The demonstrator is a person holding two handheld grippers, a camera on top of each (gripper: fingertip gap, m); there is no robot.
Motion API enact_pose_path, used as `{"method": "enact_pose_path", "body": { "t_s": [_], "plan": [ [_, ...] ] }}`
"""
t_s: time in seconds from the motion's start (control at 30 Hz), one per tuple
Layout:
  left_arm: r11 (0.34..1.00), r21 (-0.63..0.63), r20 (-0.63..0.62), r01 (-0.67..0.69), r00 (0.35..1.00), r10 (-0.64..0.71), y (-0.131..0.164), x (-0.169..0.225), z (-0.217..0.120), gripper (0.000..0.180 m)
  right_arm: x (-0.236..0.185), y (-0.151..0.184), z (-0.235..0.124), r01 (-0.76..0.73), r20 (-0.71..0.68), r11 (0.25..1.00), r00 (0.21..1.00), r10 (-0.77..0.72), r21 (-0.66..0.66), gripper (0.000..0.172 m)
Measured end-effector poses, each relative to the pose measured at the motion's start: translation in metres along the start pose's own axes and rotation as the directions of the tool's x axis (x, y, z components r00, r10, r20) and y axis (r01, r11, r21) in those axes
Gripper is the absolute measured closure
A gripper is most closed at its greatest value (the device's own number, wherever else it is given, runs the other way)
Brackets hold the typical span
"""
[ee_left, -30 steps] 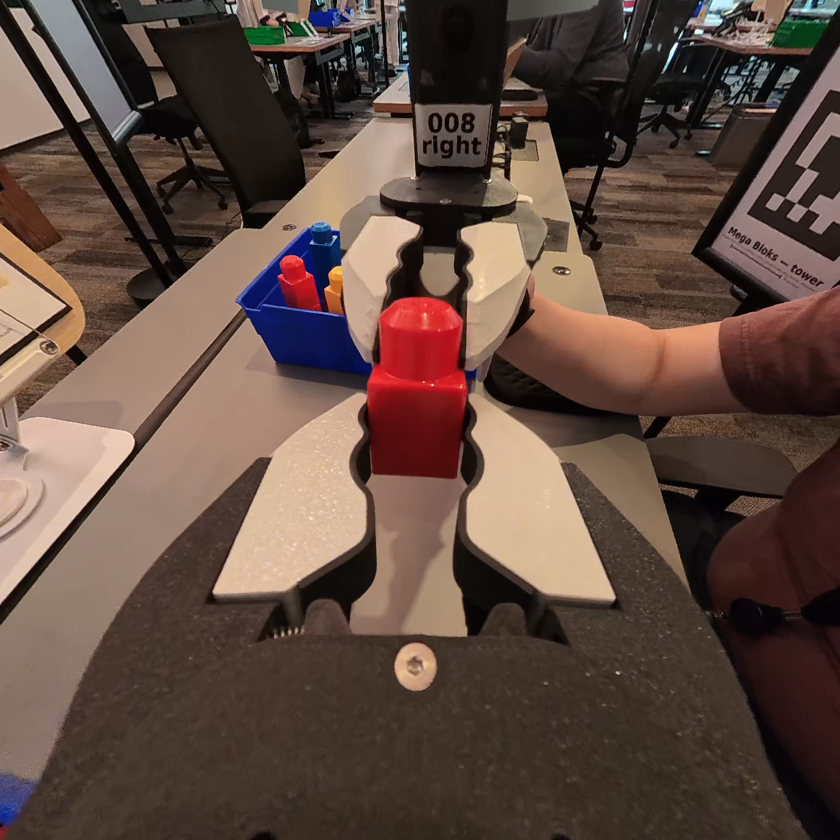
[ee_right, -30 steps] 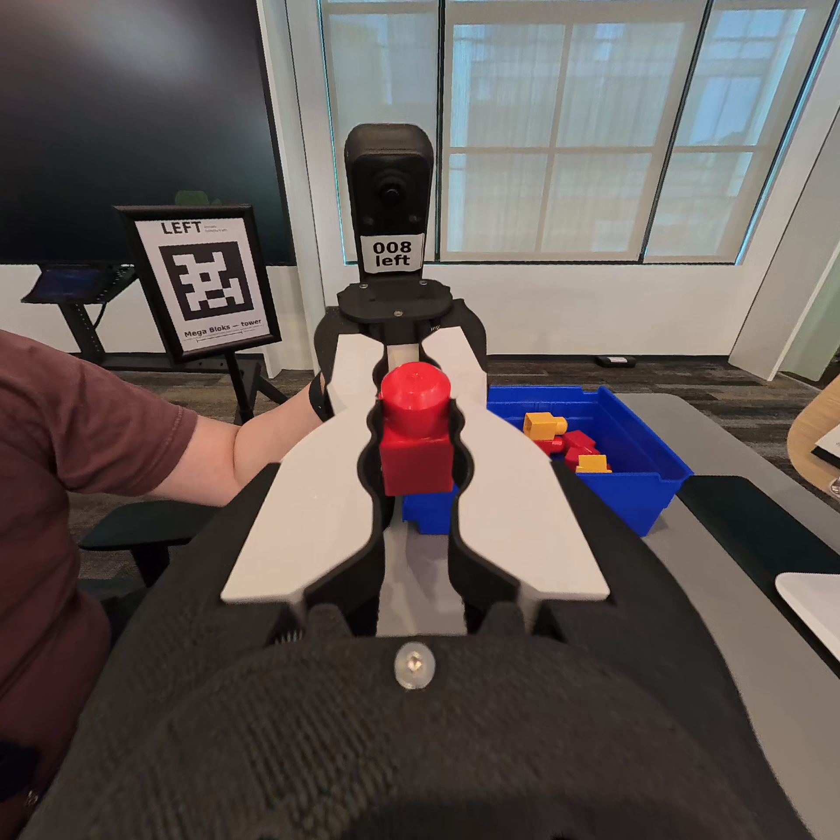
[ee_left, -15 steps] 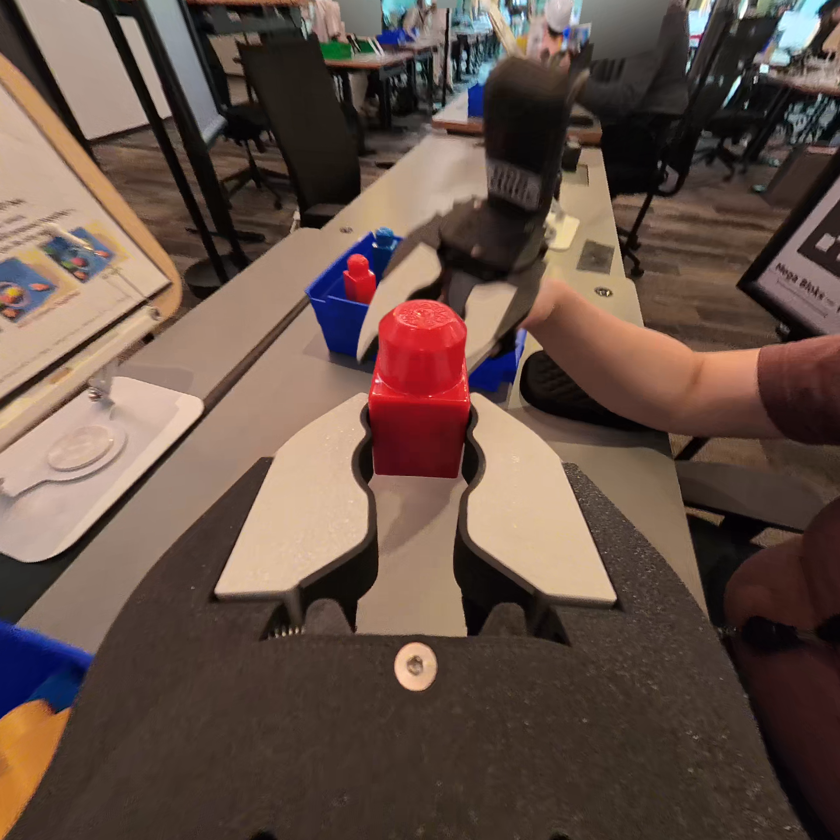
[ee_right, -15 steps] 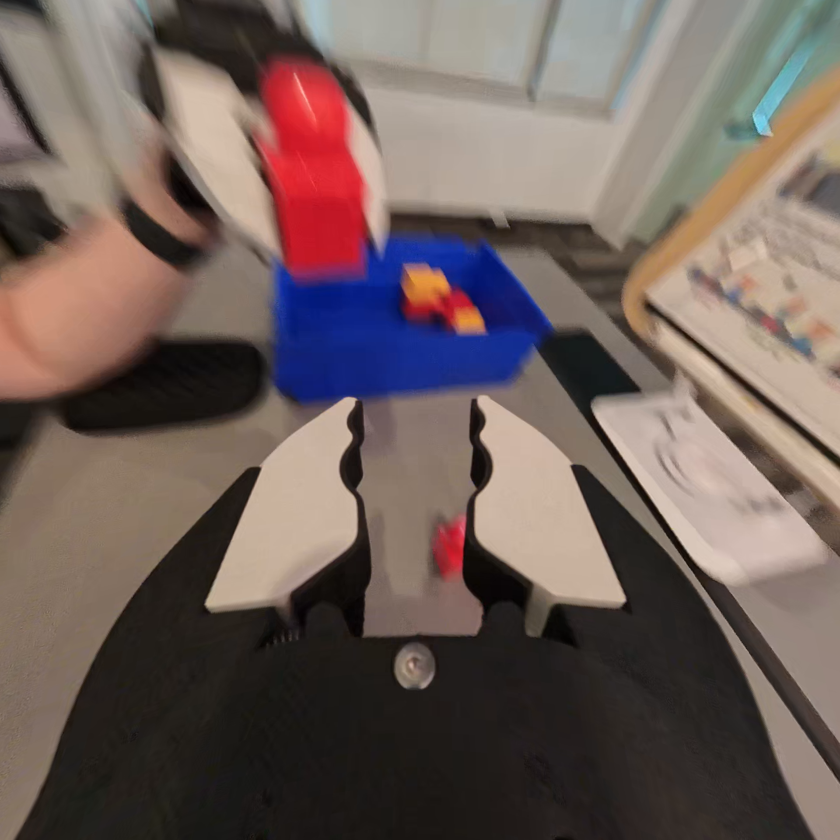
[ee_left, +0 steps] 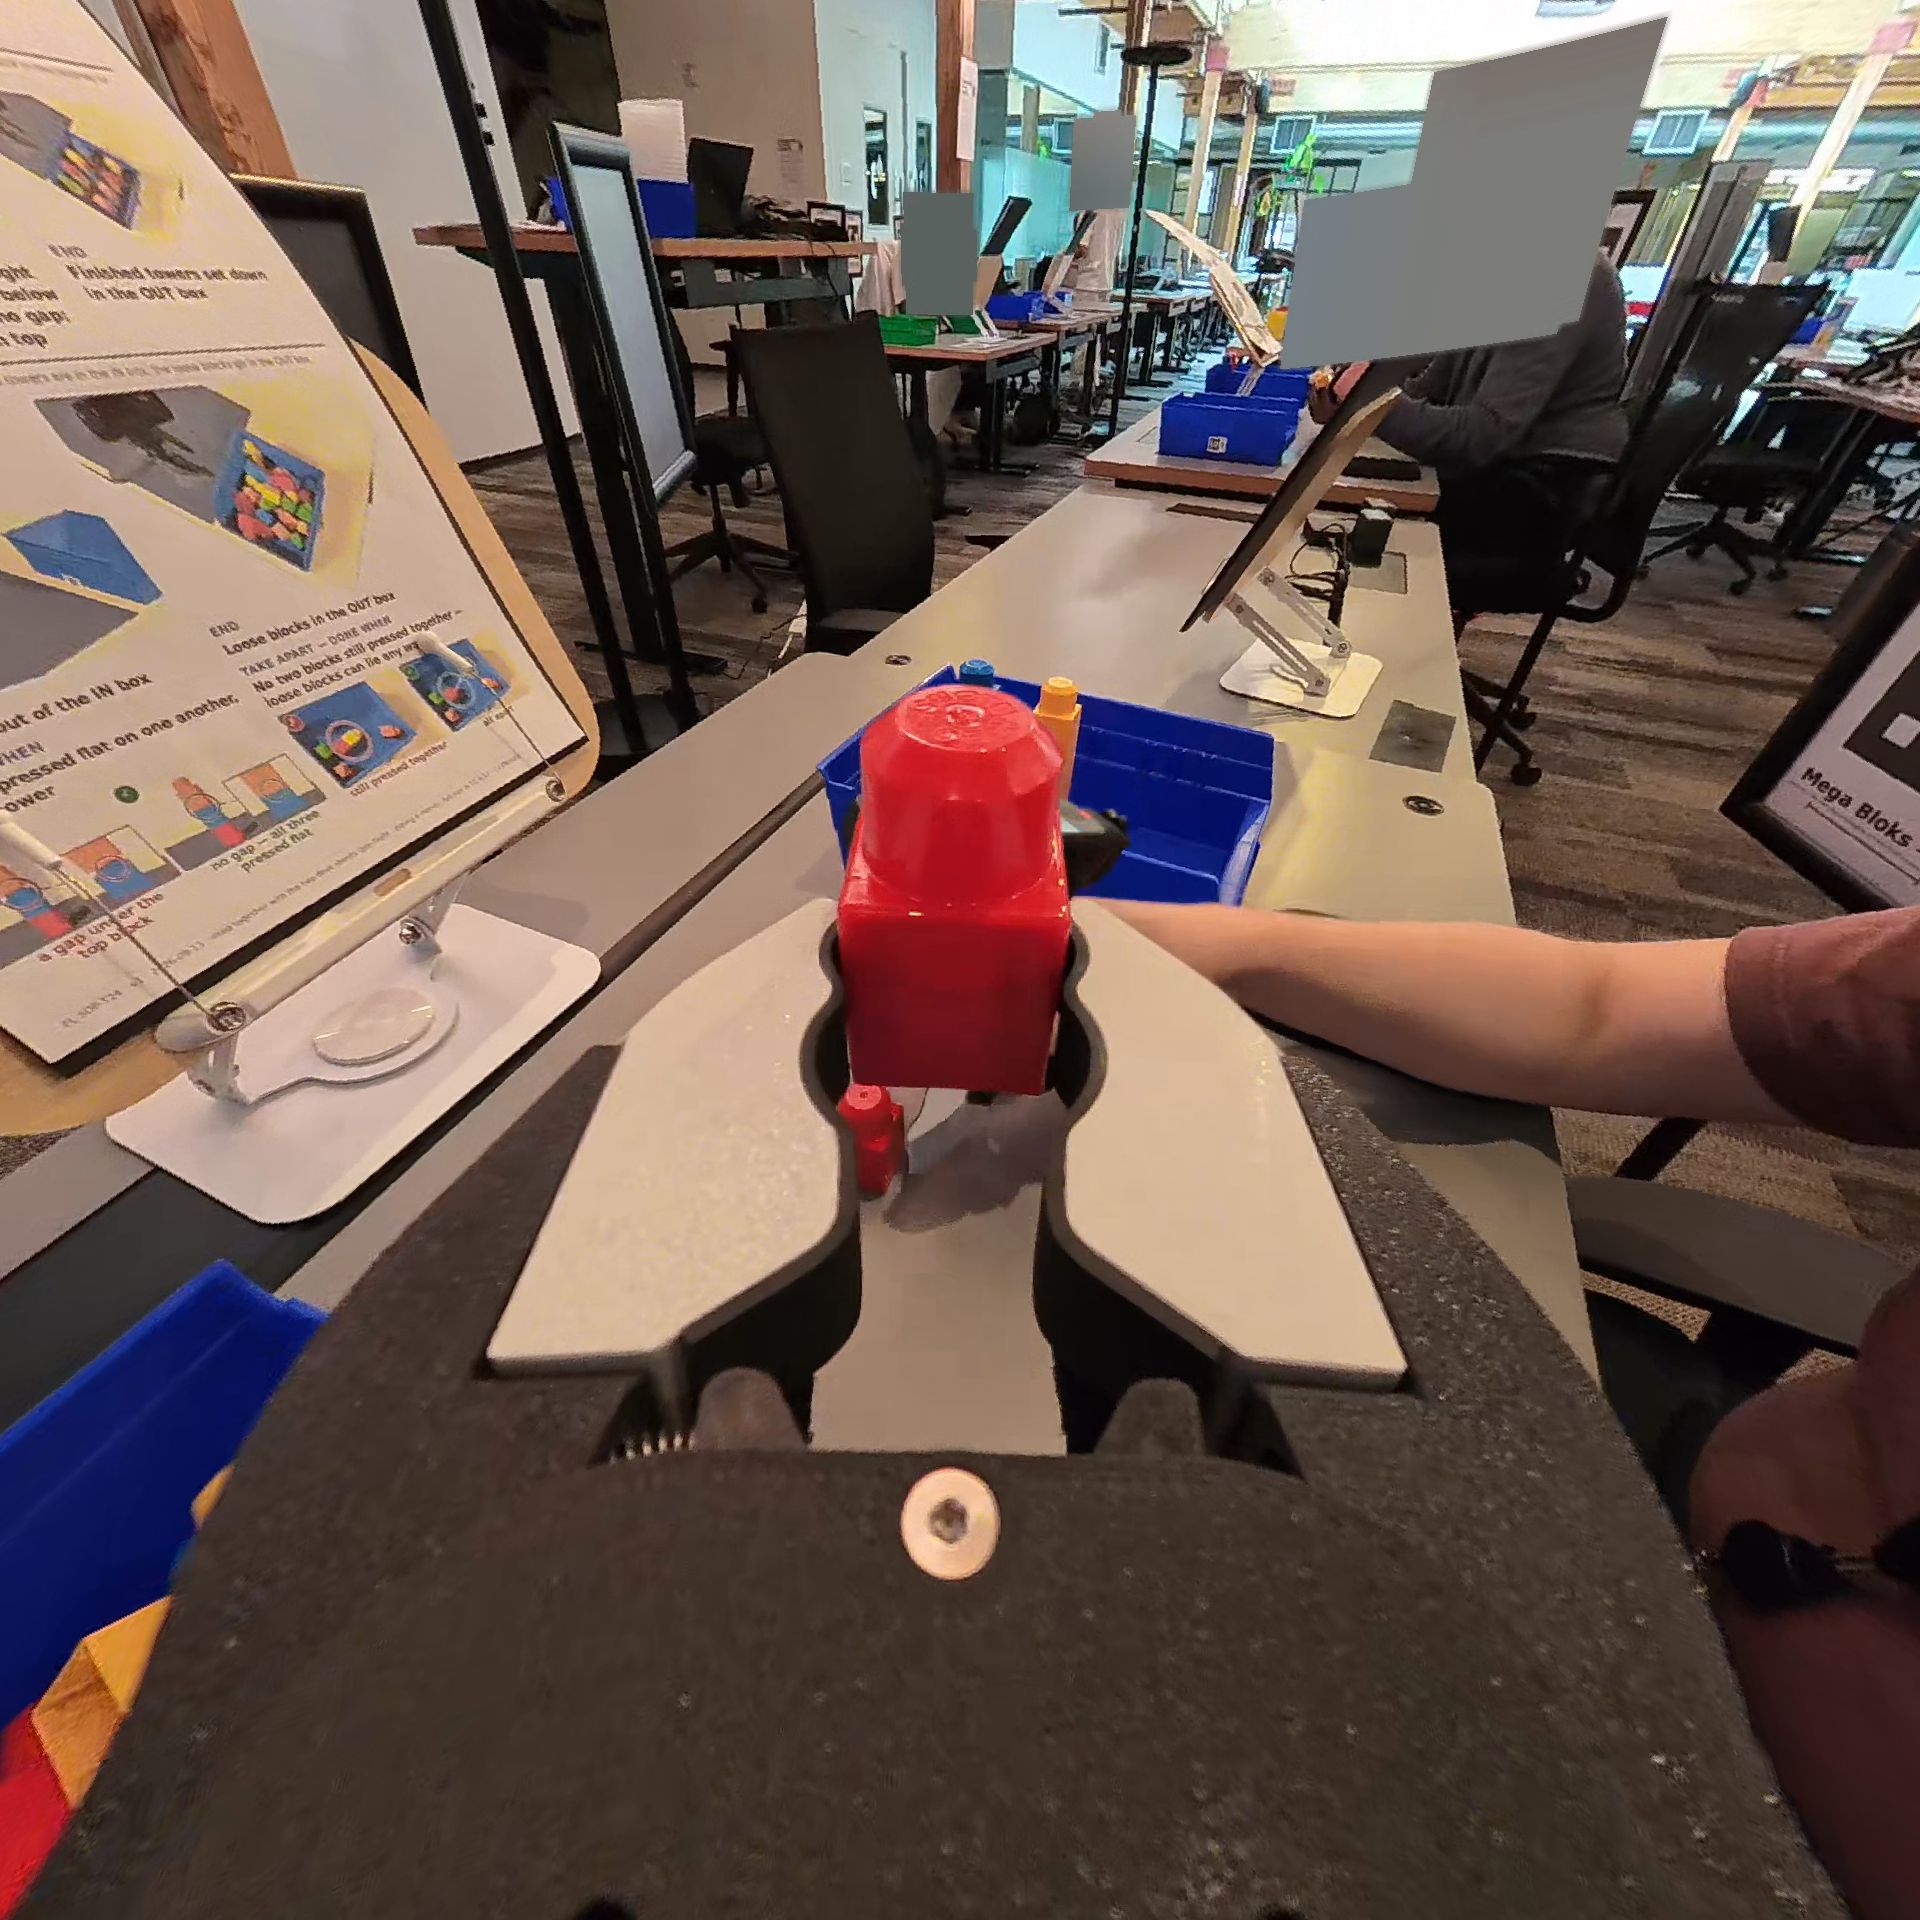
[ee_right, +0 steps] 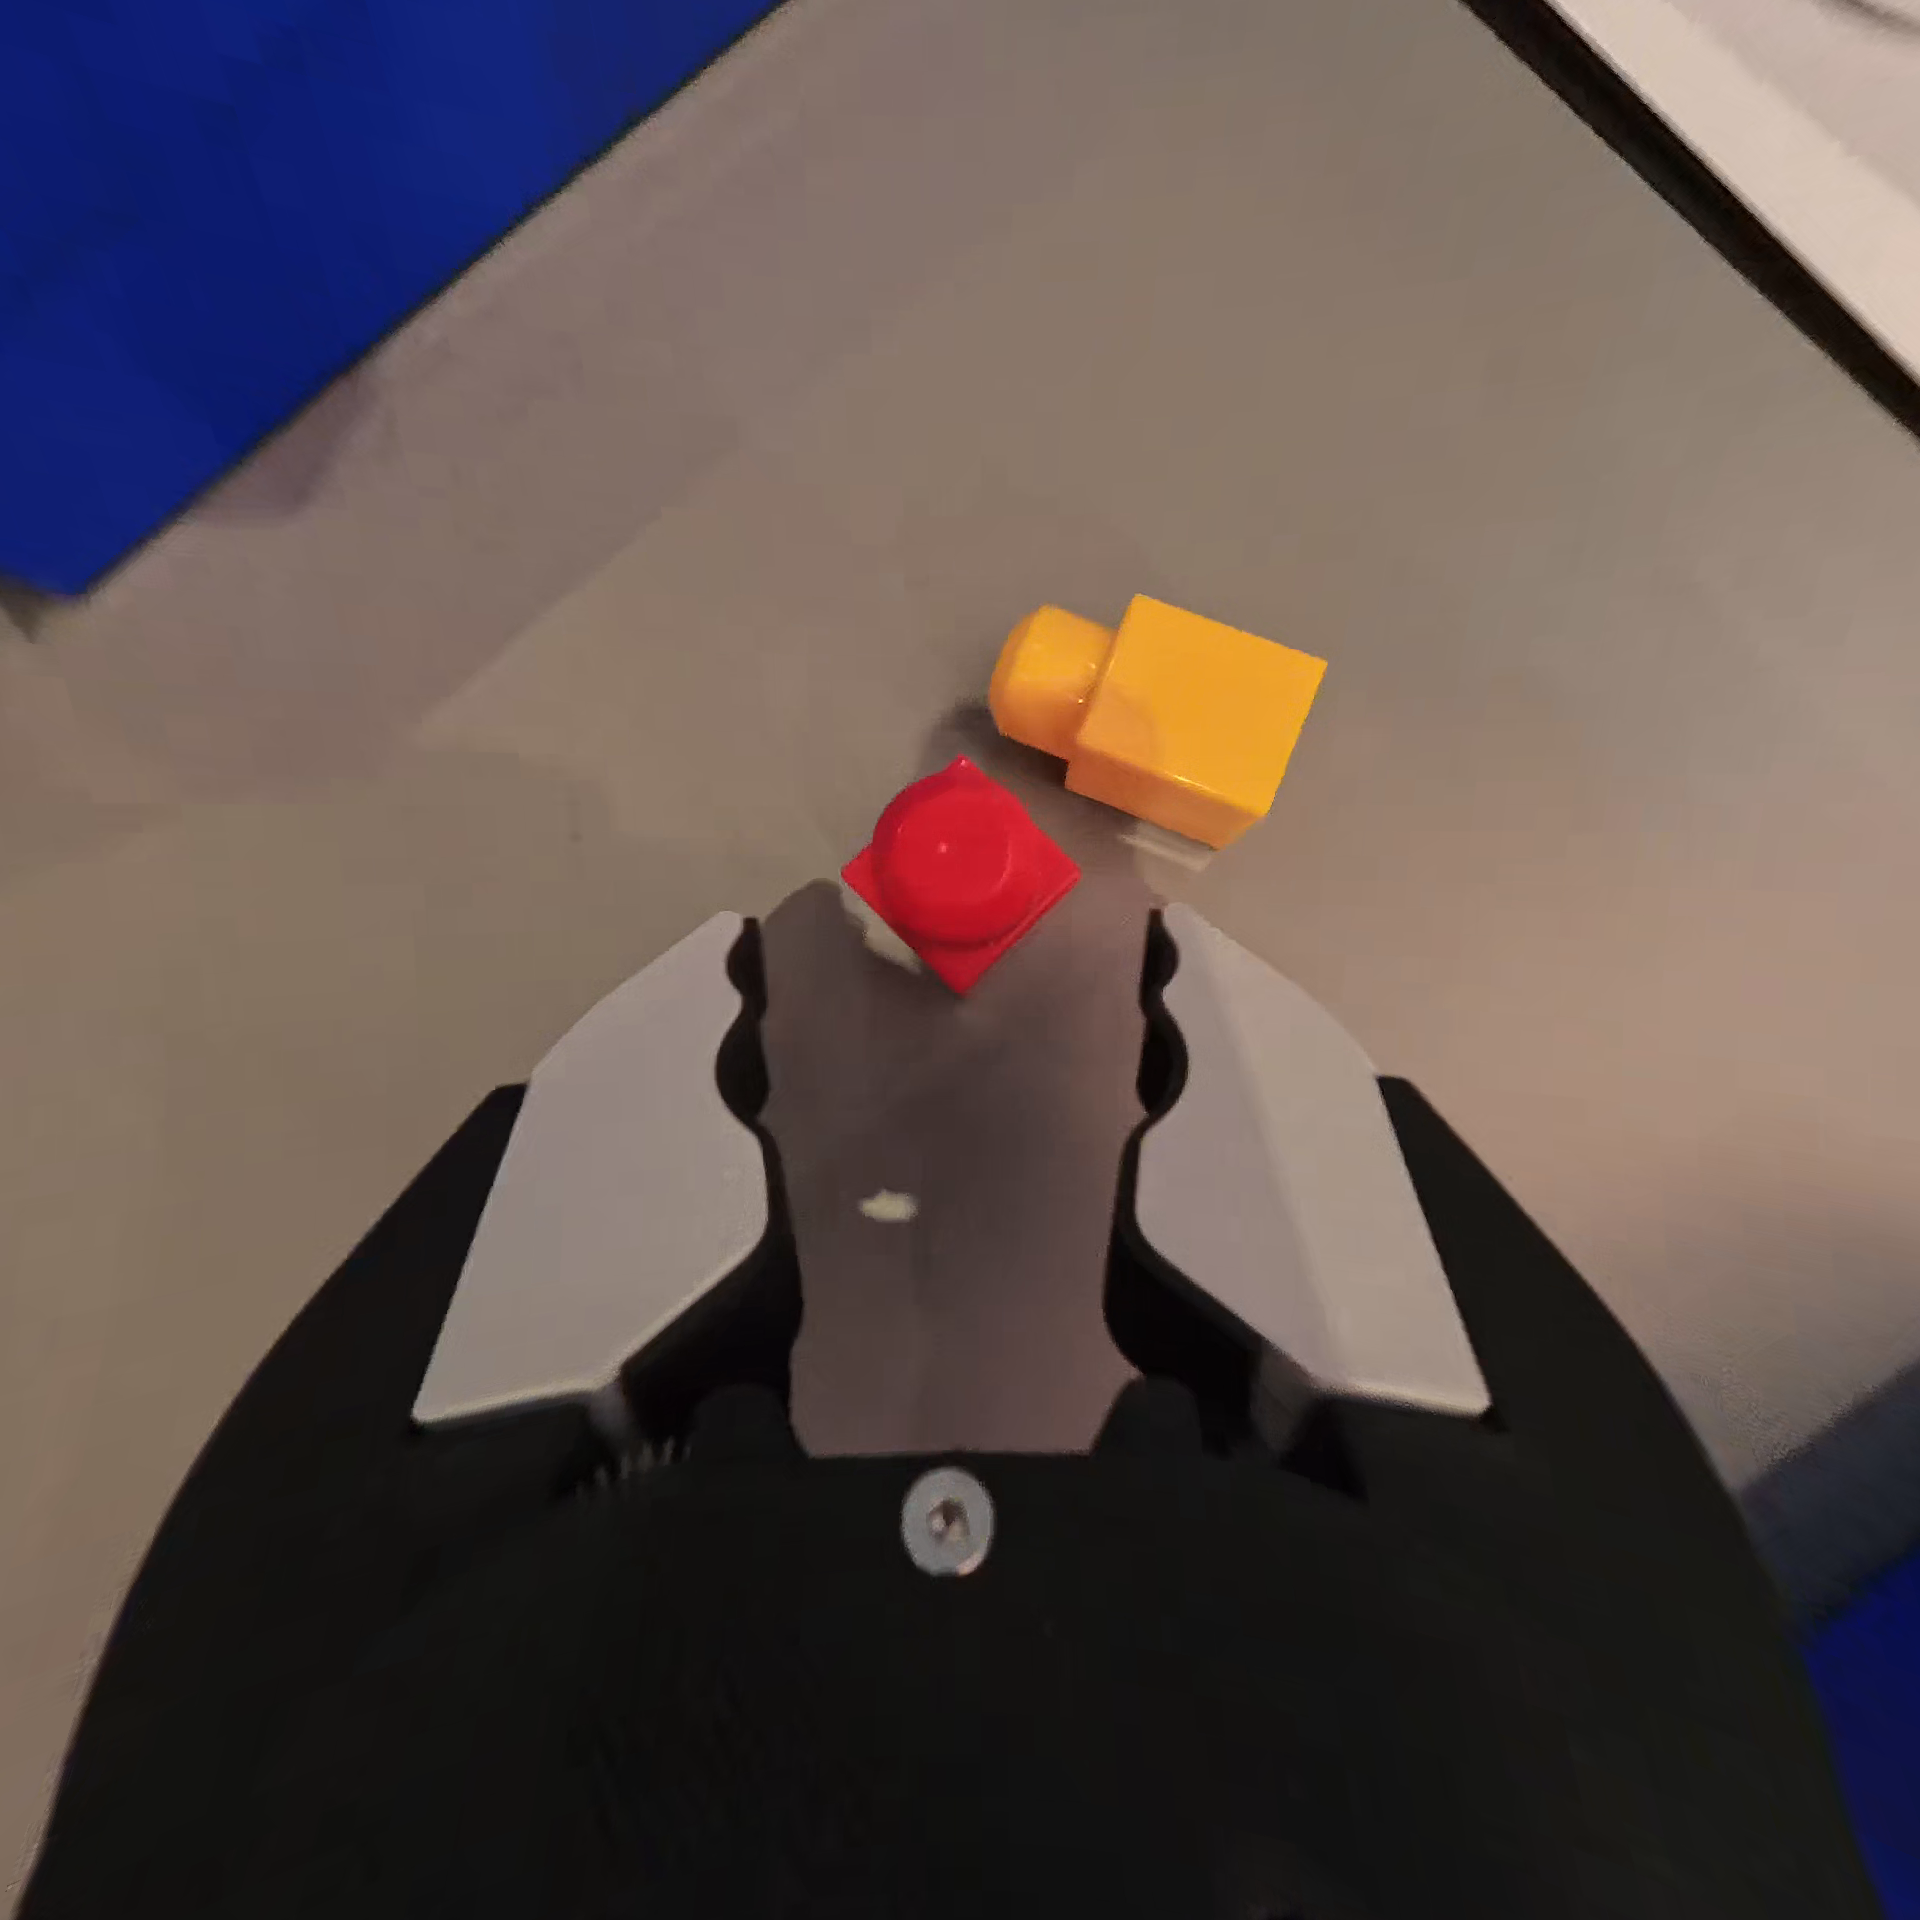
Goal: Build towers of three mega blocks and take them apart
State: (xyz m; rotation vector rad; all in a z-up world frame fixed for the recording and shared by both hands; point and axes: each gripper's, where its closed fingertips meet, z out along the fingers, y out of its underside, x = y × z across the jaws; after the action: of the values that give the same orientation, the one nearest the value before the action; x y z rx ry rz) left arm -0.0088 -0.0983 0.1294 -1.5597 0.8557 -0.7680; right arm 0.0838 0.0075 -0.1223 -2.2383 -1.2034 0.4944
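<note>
My left gripper is shut on a red block, which stands upright with its stud on top and is held above the grey table. A second, small red block stands on the table below it. My right gripper is open, holds nothing and points down at the table. That second red block stands upright just beyond its fingertips, untouched. A yellow block lies on its side close behind it.
A blue bin with upright blocks stands beyond the held block. Another blue bin with blocks is at the lower left. An instruction board on a white stand is at the left. A person's forearm reaches across. A blue bin's wall shows at the top left. Left tips to right tips: about 30 centimeters.
My right gripper let go of the red block's stud, opened wide and swung down over the loose blocks on the table. My left gripper kept its red block and turned left.
</note>
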Motion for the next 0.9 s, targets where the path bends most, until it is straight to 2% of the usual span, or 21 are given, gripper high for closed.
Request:
{"method": "enact_pose_path", "body": {
  "t_s": [0.13, 0.23, 0.33, 0.53, 0.67, 0.77, 0.9],
  "plan": [
    [1.000, -0.002, 0.019, -0.001, 1.000, 0.001, -0.001, -0.001, -0.001, 0.145, 0.003, -0.008, 0.001, -0.024, -0.189, 0.998, 0.981, 0.036, 0.064, 0.089],
    [1.000, 0.007, 0.017, 0.007, 1.000, -0.007, -0.004, 0.000, -0.002, 0.145, 0.007, -0.014, 0.008, -0.024, -0.257, 0.992, 0.965, 0.056, 0.124, 0.100],
    [1.000, 0.001, 0.021, 0.003, 1.000, -0.003, -0.003, 0.001, -0.004, 0.145, 0.016, 0.000, 0.019, -0.024, -0.311, 0.998, 0.950, 0.042, 0.062, 0.101],
    [1.000, 0.002, 0.011, 0.003, 1.000, -0.003, -0.004, 0.003, -0.006, 0.145, 0.033, 0.011, 0.014, -0.025, -0.328, 1.000, 0.944, 0.019, -0.015, 0.107],
    [1.000, -0.007, 0.001, 0.012, 1.000, -0.012, -0.002, 0.003, -0.005, 0.145, 0.039, 0.016, 0.011, -0.102, -0.263, 0.995, 0.960, 0.098, -0.001, 0.112],
    [1.000, -0.027, 0.004, 0.010, 1.000, -0.010, 0.001, 0.003, -0.001, 0.145, 0.045, 0.023, 0.012, -0.096, -0.278, 0.994, 0.957, 0.080, -0.043, 0.112],
    [0.999, -0.034, -0.011, 0.015, 1.000, -0.015, 0.003, 0.004, 0.003, 0.145, 0.040, 0.015, 0.014, -0.067, -0.226, 0.998, 0.972, 0.067, 0.010, 0.119]
  ]
}}
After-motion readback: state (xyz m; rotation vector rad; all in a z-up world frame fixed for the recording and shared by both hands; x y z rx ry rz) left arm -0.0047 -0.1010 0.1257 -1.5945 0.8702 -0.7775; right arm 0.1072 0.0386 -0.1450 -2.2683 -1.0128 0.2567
